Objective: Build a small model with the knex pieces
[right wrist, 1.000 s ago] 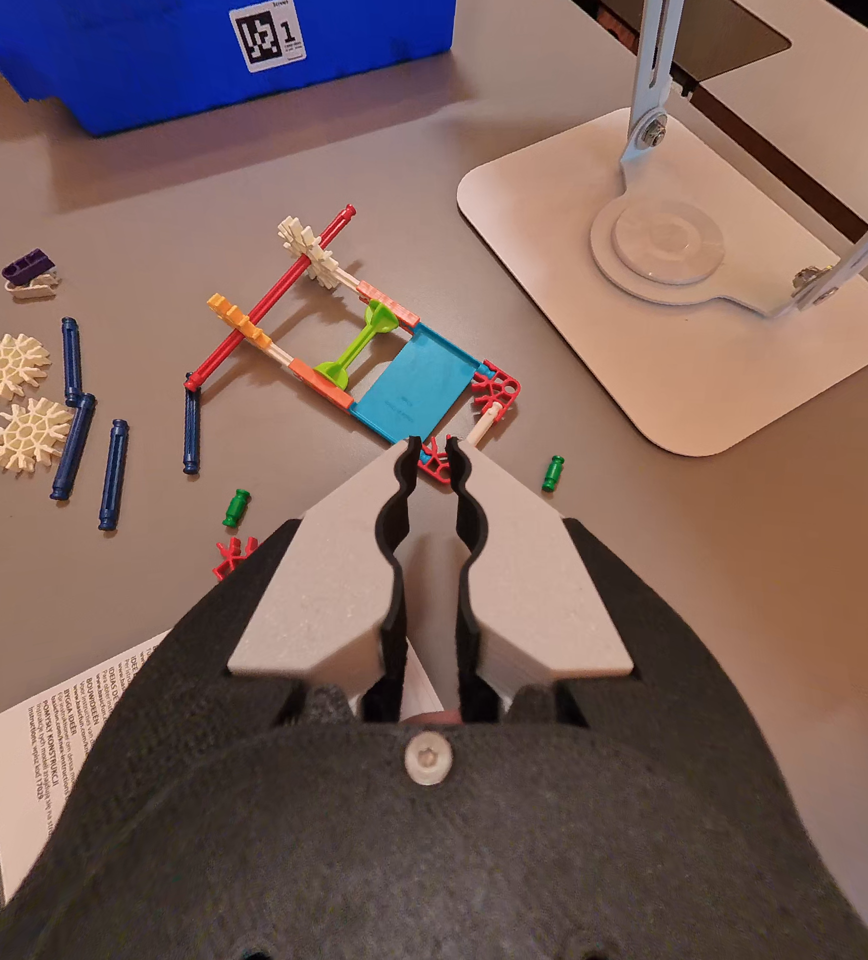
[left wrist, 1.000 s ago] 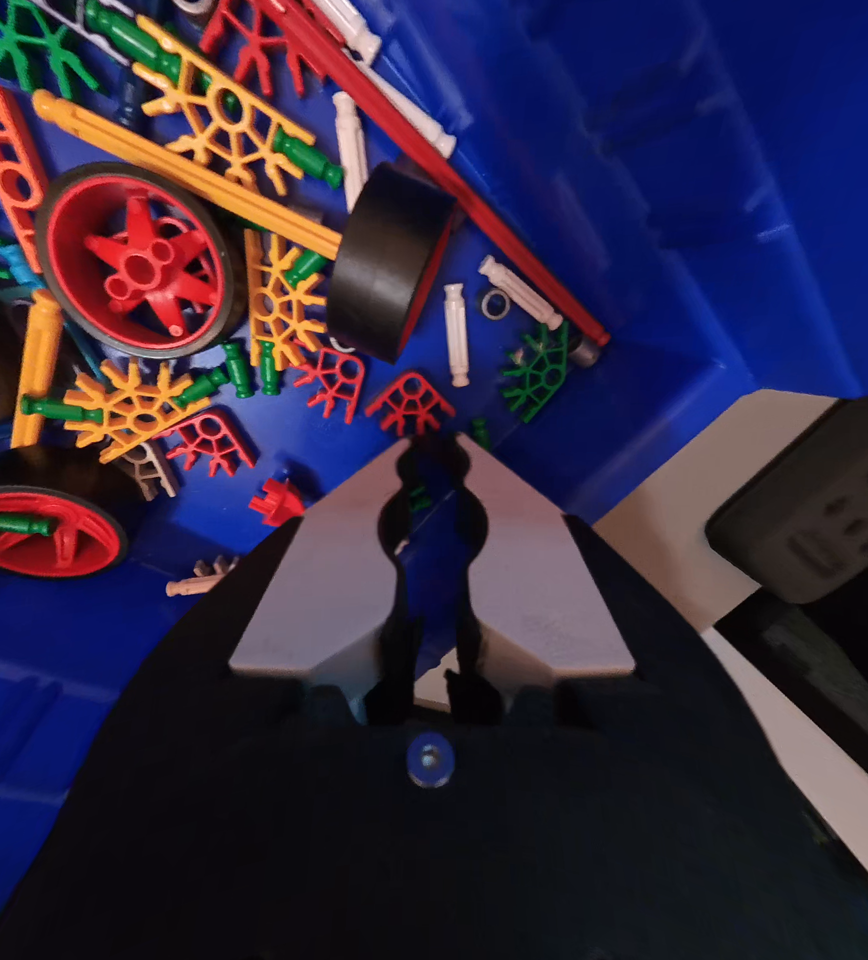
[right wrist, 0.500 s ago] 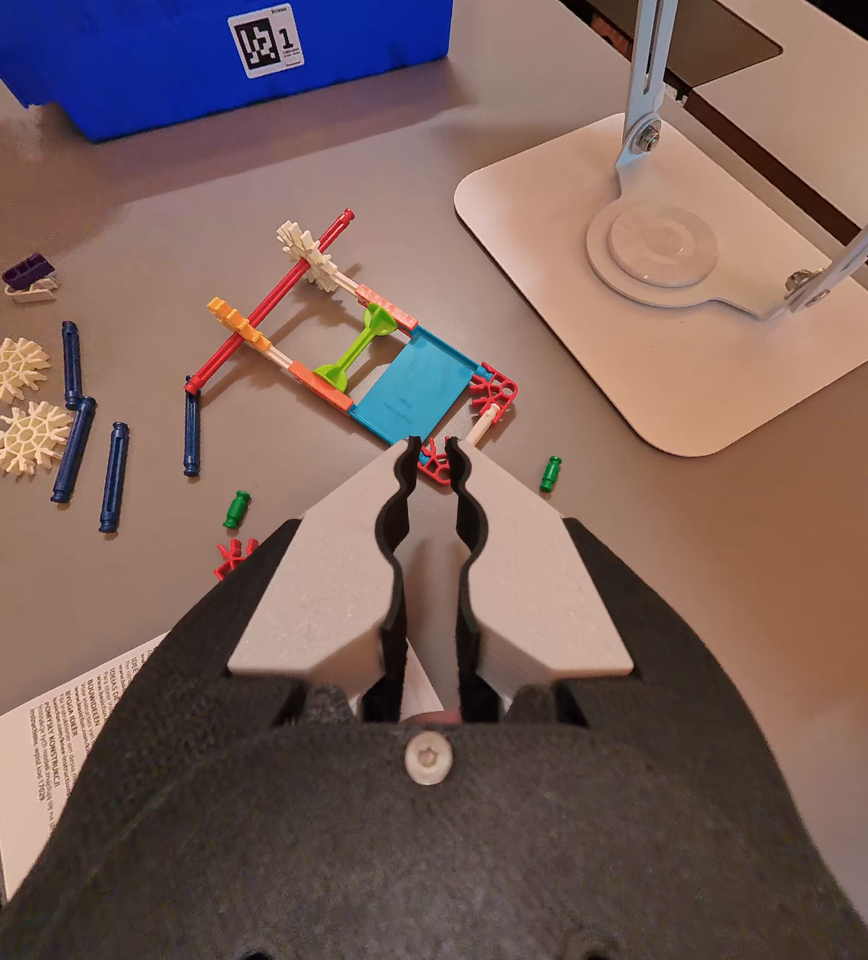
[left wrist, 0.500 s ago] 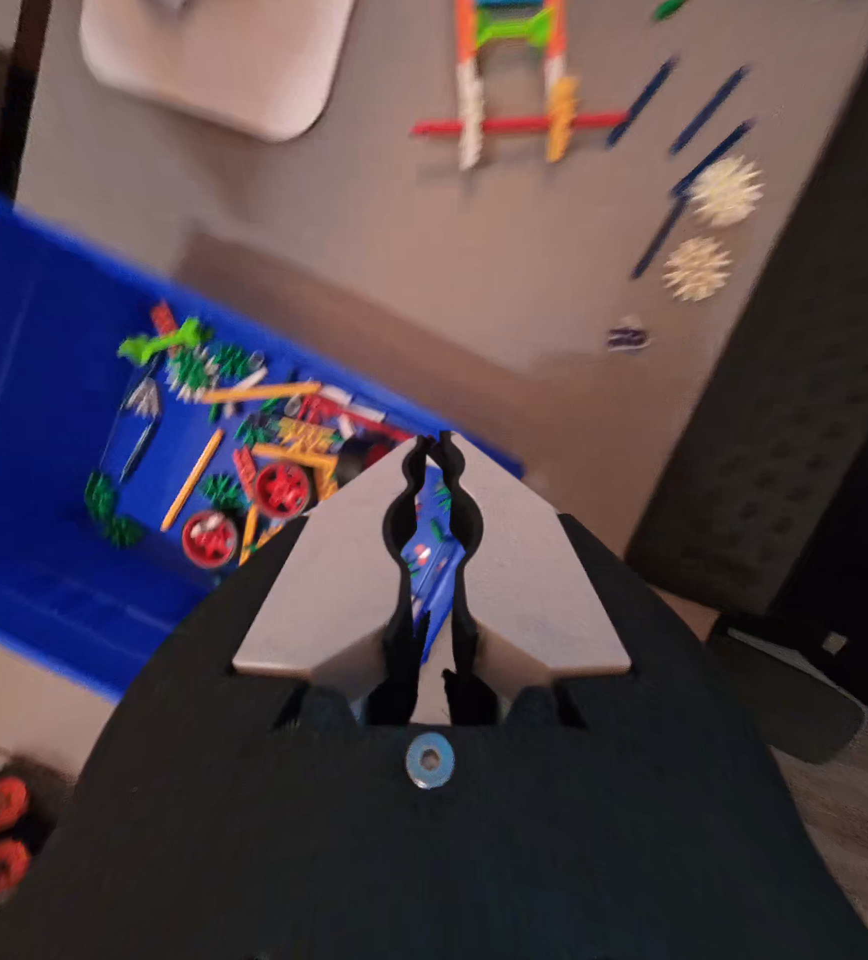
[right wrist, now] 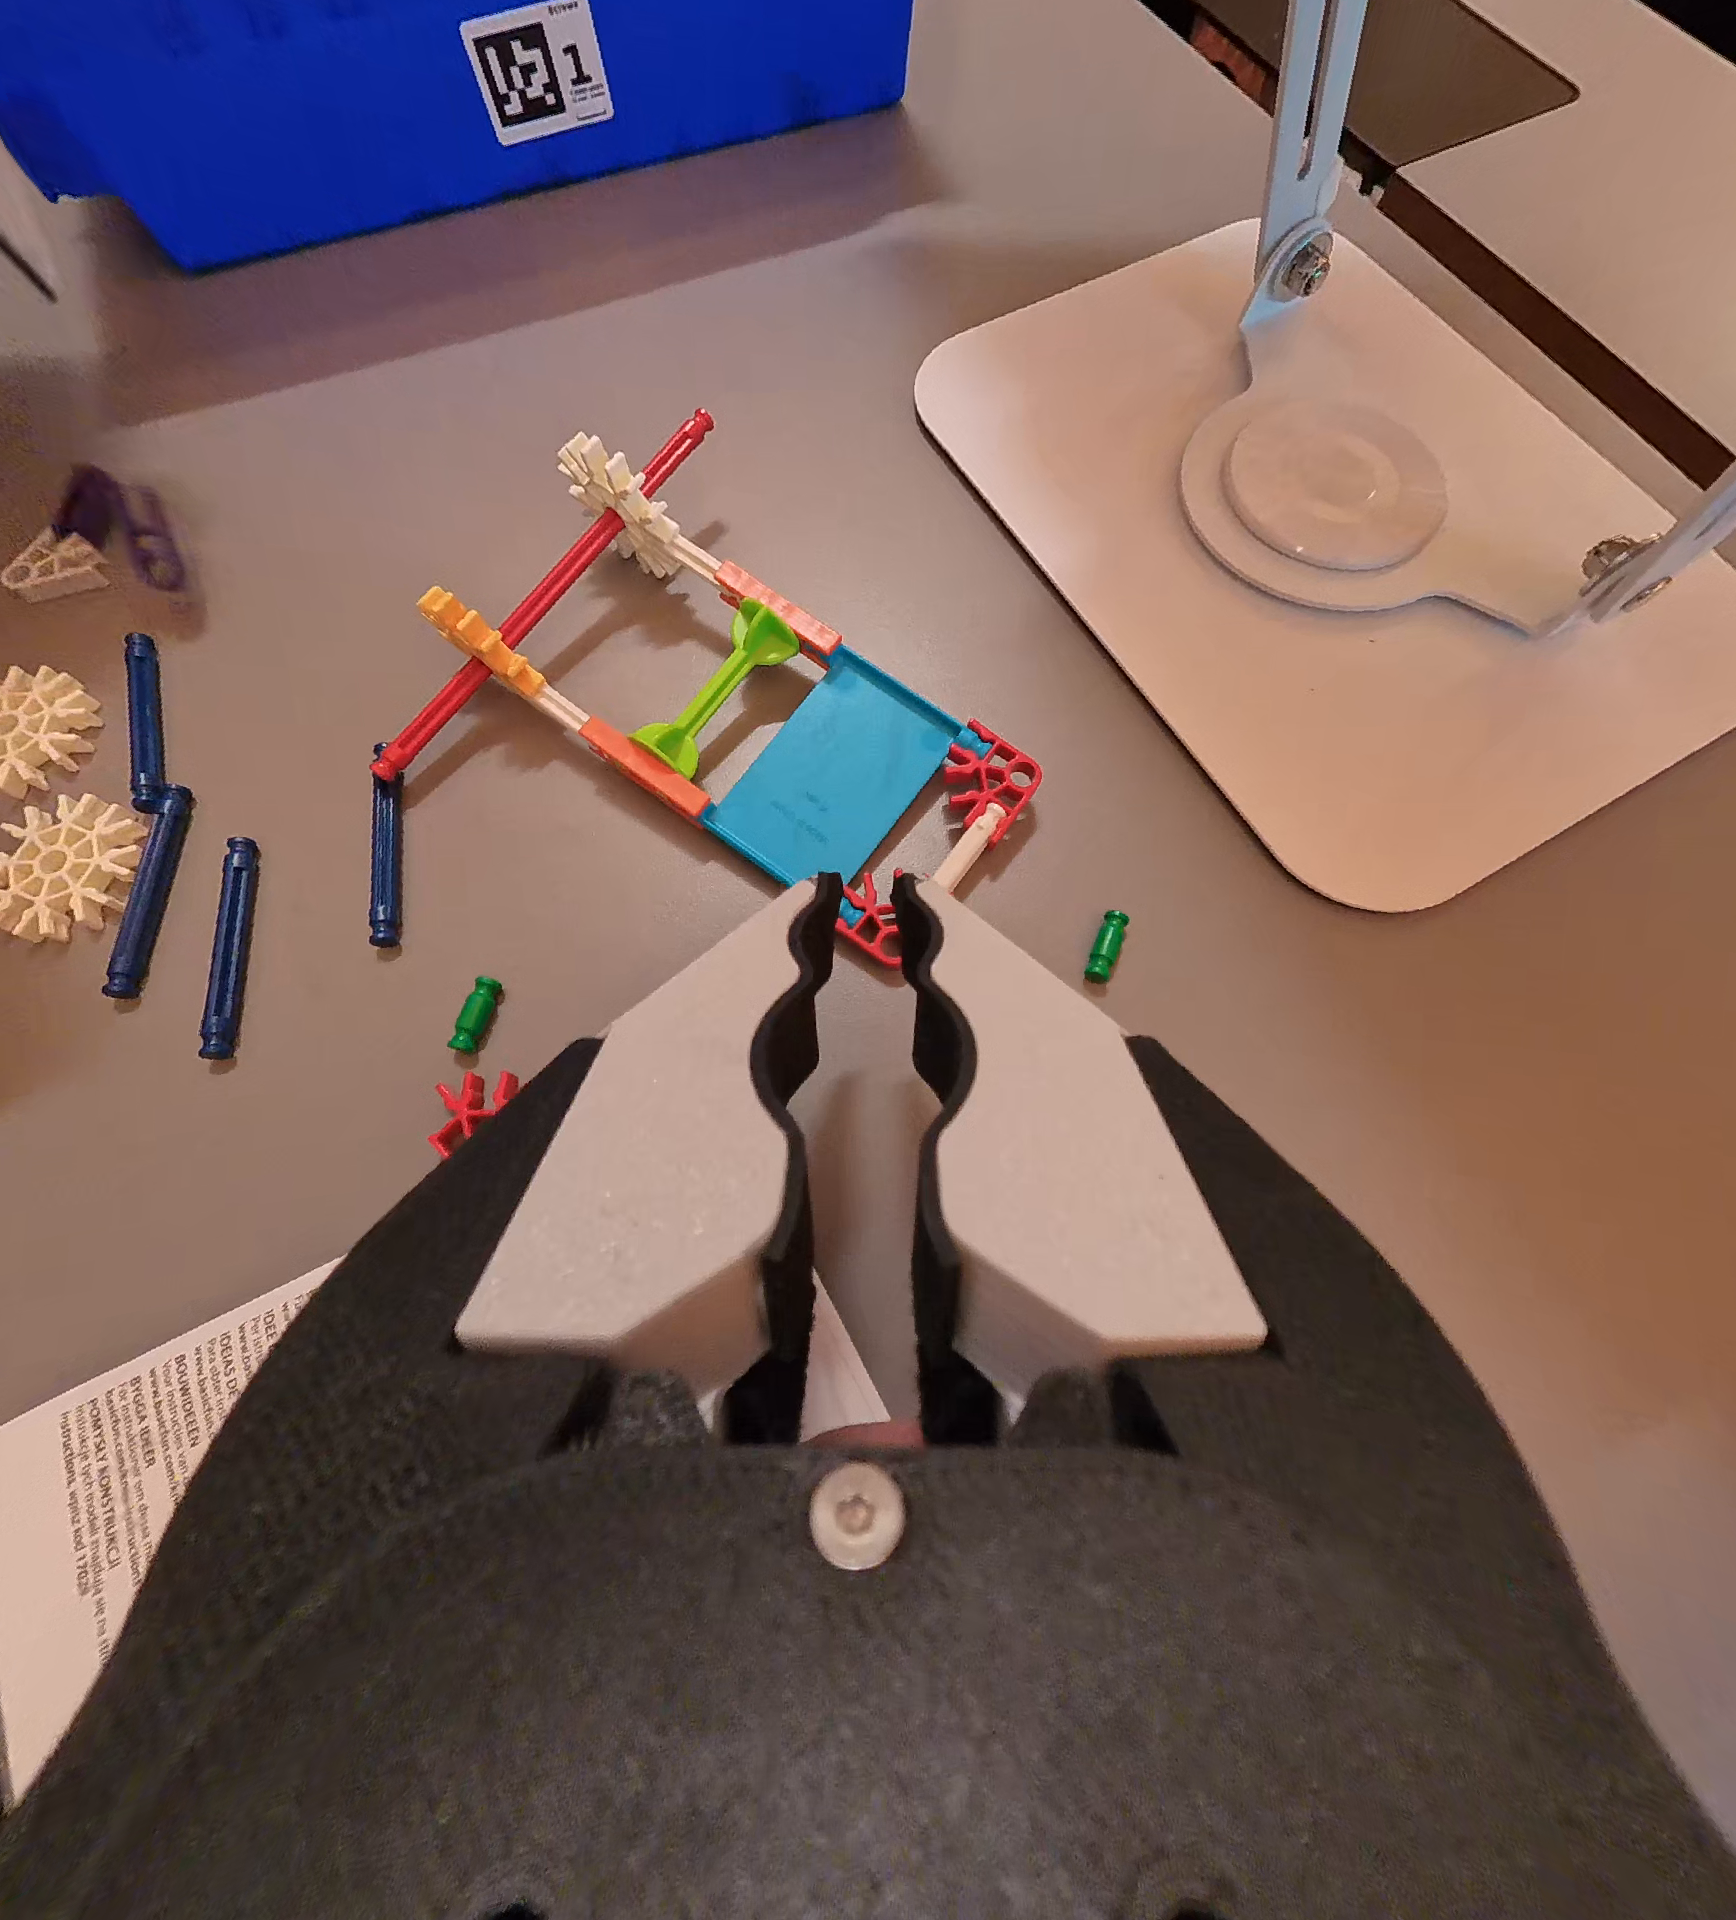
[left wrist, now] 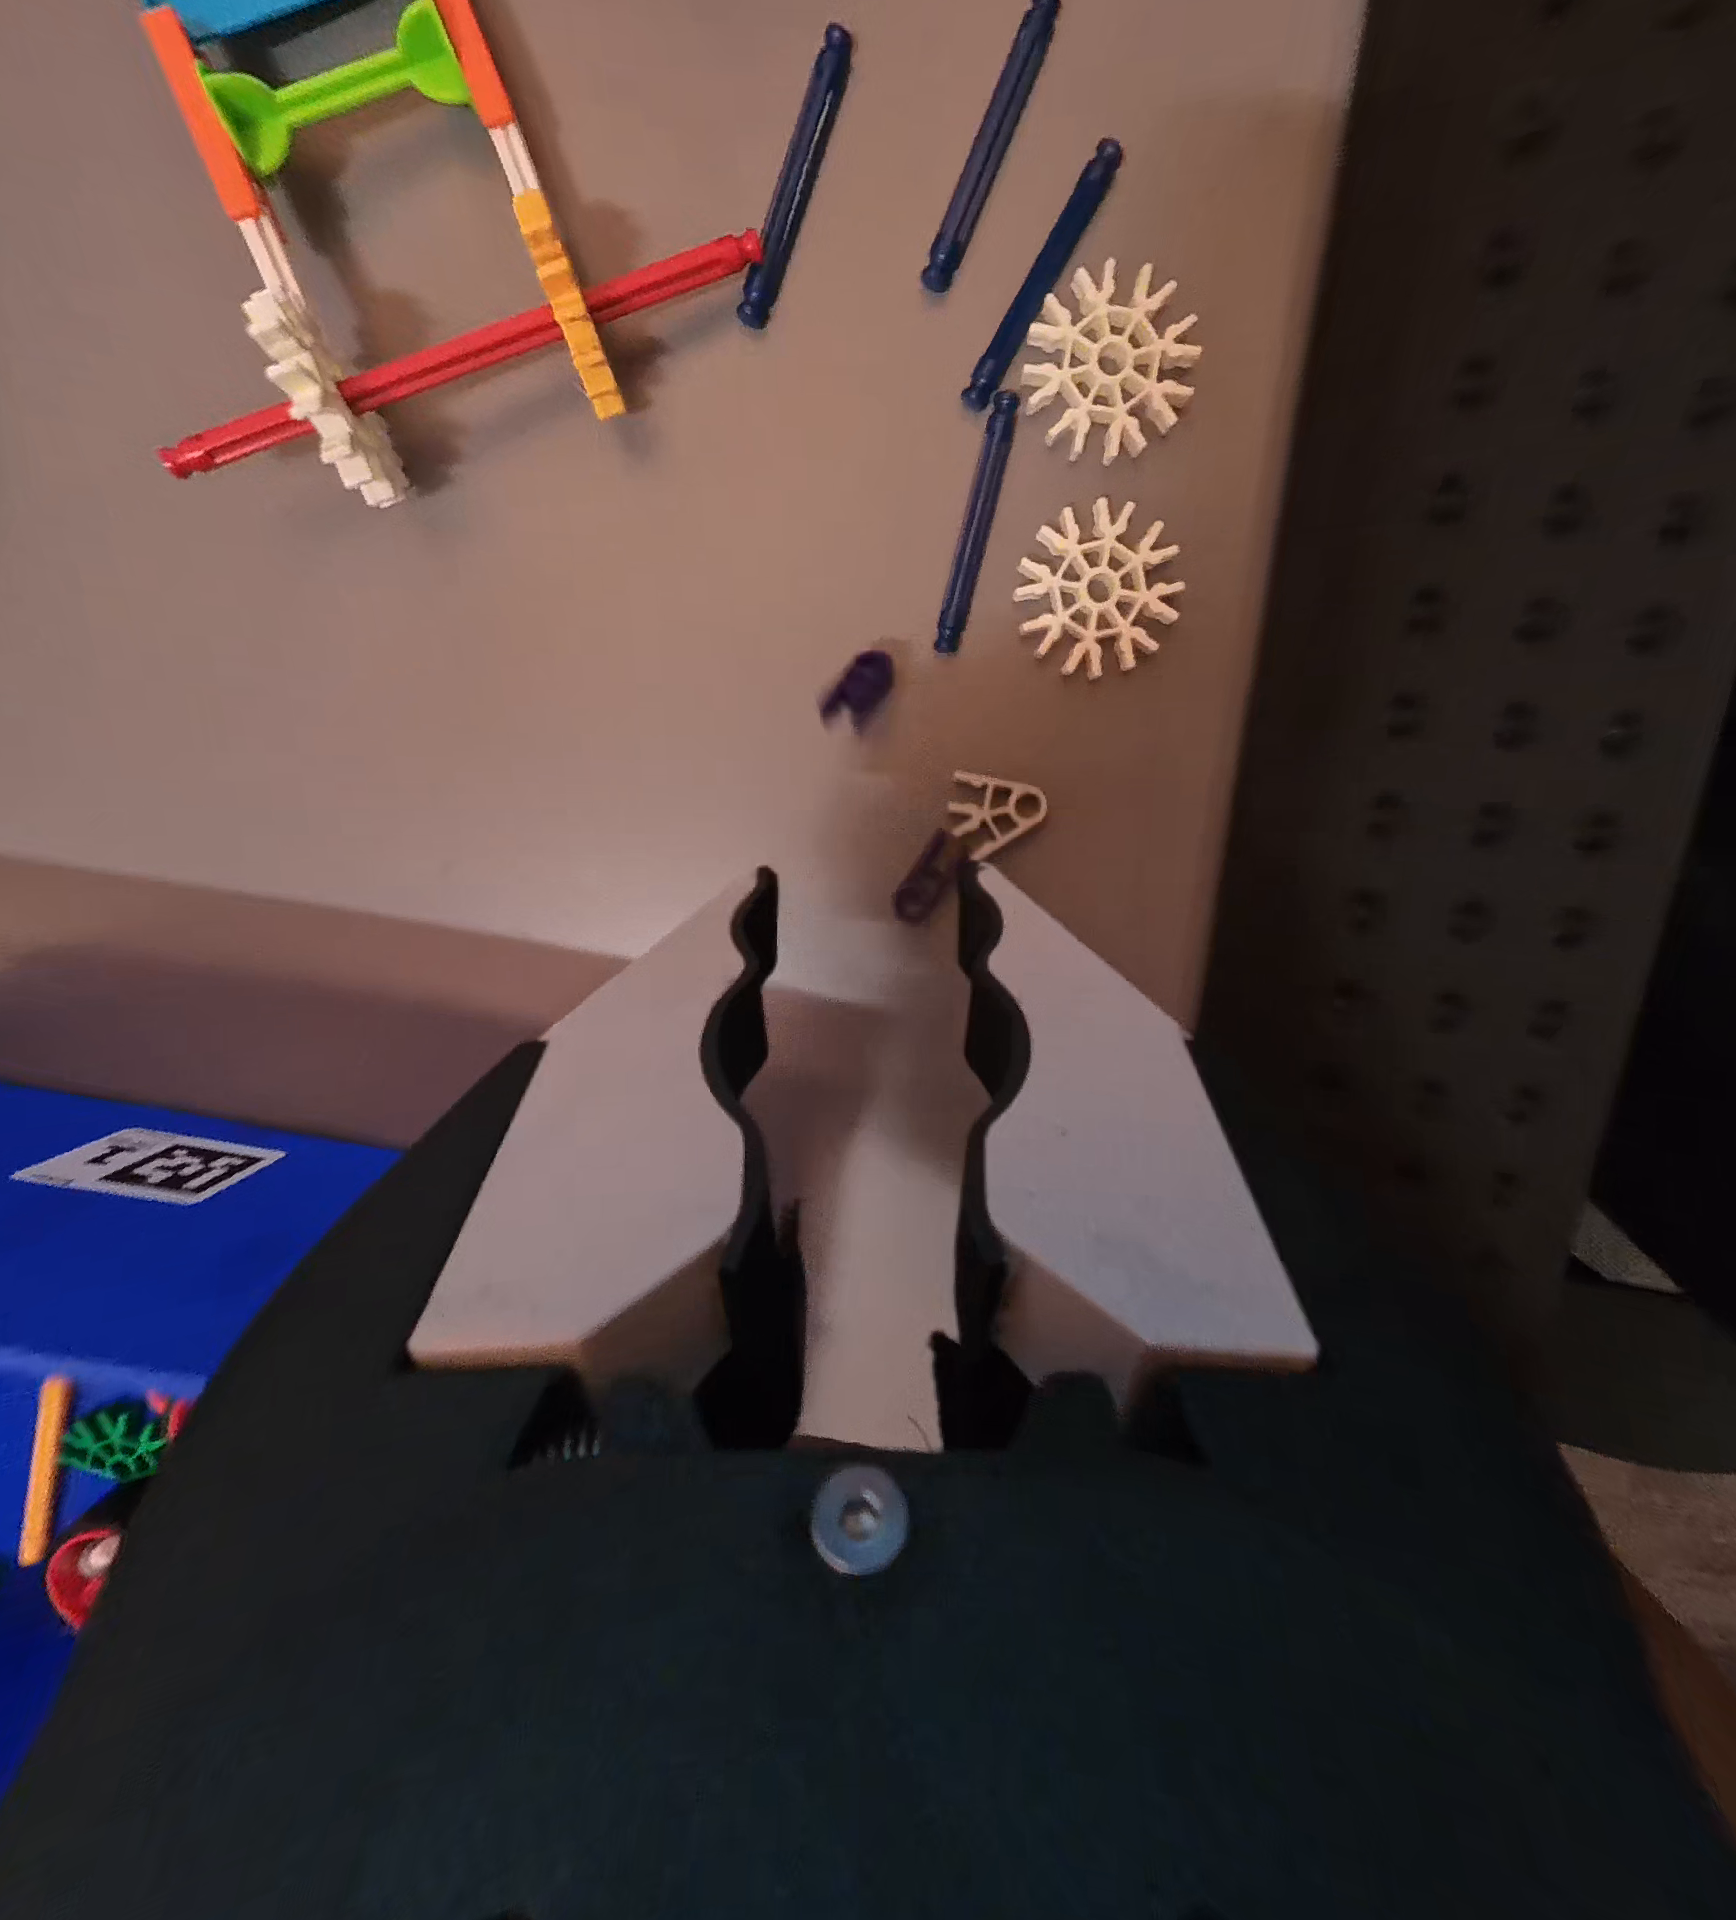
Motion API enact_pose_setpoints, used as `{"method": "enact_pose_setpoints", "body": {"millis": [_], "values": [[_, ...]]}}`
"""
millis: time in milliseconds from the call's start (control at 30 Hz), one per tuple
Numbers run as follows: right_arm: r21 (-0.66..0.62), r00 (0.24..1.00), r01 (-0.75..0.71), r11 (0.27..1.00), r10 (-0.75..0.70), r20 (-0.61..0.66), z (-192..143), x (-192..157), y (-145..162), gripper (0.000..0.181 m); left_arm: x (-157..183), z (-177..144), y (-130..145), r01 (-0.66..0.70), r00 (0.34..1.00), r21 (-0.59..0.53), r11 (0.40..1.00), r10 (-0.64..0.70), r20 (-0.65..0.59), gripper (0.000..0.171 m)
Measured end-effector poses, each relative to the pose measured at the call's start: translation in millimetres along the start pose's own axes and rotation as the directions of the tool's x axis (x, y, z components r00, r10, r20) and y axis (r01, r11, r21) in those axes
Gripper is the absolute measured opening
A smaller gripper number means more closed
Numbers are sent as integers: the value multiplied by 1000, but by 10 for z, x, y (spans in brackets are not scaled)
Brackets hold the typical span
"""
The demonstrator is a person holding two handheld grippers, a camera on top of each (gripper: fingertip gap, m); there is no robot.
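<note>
One blue plastic bin sits at the far edge of the grey tabletop. One rod-and-panel toy frame, two cream snowflake connectors and four dark-blue rods lie scattered. Left gripper gapes wide, empty, beside purple clips. Right gripper stands narrowly parted over a red connector.
</note>
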State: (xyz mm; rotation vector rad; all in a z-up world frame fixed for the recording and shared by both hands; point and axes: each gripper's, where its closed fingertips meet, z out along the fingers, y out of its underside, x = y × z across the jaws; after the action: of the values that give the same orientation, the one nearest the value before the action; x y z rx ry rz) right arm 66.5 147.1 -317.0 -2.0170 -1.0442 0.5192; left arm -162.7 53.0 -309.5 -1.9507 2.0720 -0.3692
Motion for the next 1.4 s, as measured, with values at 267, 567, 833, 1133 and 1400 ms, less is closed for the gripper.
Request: {"method": "enact_pose_setpoints", "body": {"millis": [267,567,833,1133,1400], "values": [[-5,1000,-12,1000,12,-7,19,35,32,9,-827,-1243,163,68,954,219,973,-128,270,22],[-31,1000,-19,999,19,-4,100,45,106,10,-1775,-1198,900,206,898,206,957,-268,348,22],[-72,999,-19,997,21,29,171,25,210,10,-1938,-475,1024,201,952,78,976,-214,219,28],[-97,999,-1,995,5,44,210,-5,265,10,-1949,-50,1197,198,971,-39,979,-191,143,32],[-101,999,17,995,-12,51,206,-33,274,11,-1924,-9,1153,170,976,-5,985,-168,135,0]]}}
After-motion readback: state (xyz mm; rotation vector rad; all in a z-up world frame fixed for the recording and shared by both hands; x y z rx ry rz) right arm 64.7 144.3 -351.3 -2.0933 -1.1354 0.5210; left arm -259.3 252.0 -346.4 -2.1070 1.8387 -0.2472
